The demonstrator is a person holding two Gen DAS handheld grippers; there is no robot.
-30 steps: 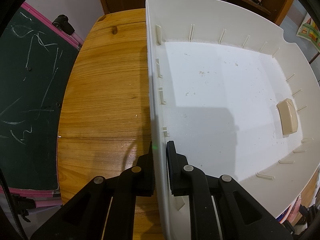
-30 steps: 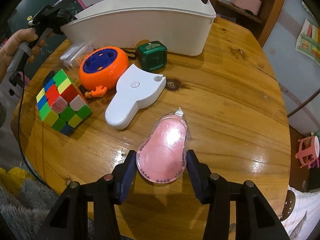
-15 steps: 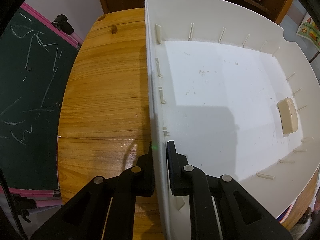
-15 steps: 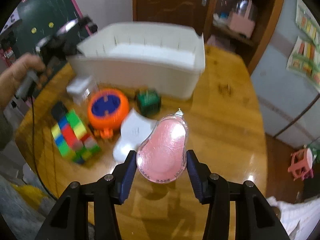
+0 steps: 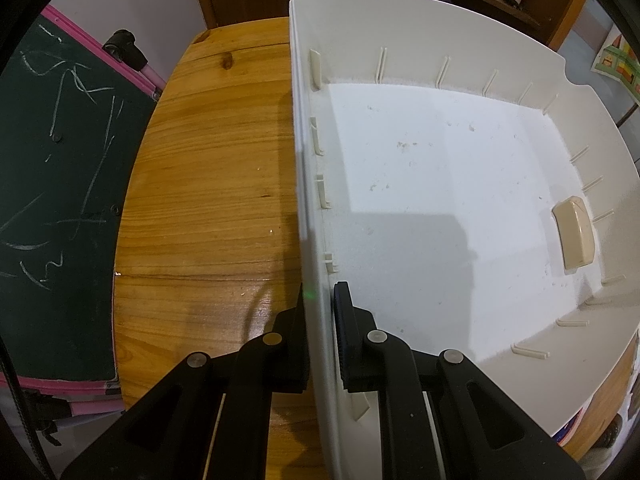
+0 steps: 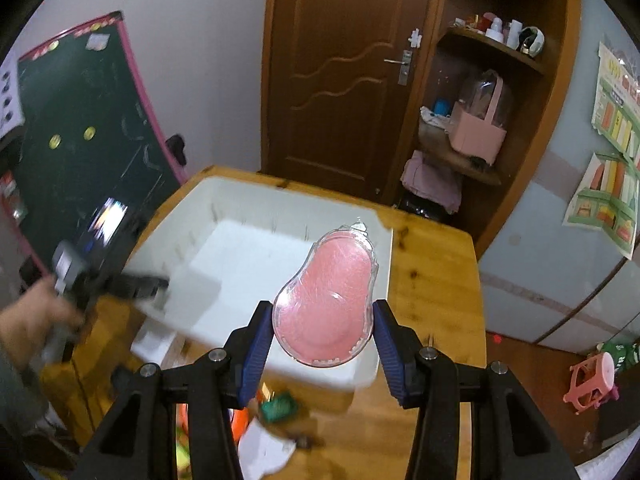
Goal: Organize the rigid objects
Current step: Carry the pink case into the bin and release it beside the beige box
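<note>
Small room: brown door [image 6: 340, 68] at the back, shelves [image 6: 480, 92] to its right, a green chalkboard [image 5: 52, 184] with a pink frame leaning at the left. A round wooden desk [image 5: 208, 200] is carrying a white bin [image 5: 440, 208].

Left tool [image 5: 320, 320]: jaws are sitting narrow, clamping the bin's side wall, one finger outside over the desk, the other inside. In the right wrist view a hand [image 6: 36, 320] is gripping this tool's handle at the bin's left edge; that part is blurred.

Inside the bin: a beige block [image 5: 574, 238] is lying flat on the floor near the far side wall. The rest of the floor is showing bare white with a few specks.

Right tool [image 6: 323, 340]: blue pads are pressing both sides of a pink case [image 6: 328, 300], pear-shaped, with a clear shell, narrow end pointing away. The case is hanging in the air over the bin's near edge, touching nothing but the pads.

Below the bin's near wall, on the desk: a green box [image 6: 280, 404], something orange [image 6: 236, 428], and a white piece [image 6: 264, 448], all blurred and partly hidden by the tool.
</note>
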